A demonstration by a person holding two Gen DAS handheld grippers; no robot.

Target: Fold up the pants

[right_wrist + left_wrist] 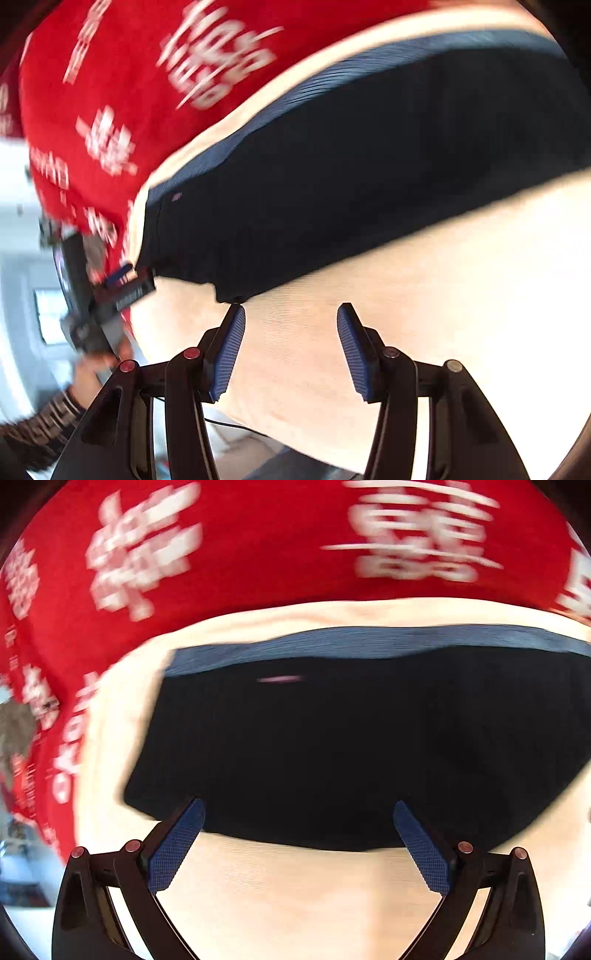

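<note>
Dark pants point(351, 746) lying folded on a cream cloth point(295, 886) over a red cover point(240, 554), left gripper point(299, 805) hovering wide at the near edge, right gripper point(291, 314) hovering wide beside a corner, both holding nothing

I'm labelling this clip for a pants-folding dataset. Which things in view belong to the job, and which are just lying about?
Belongs to the job:
- dark pants with blue waistband
- left gripper, open
- right gripper, open

Just there:
- cream cloth under the pants
- red cloth with white lettering beneath that
</note>
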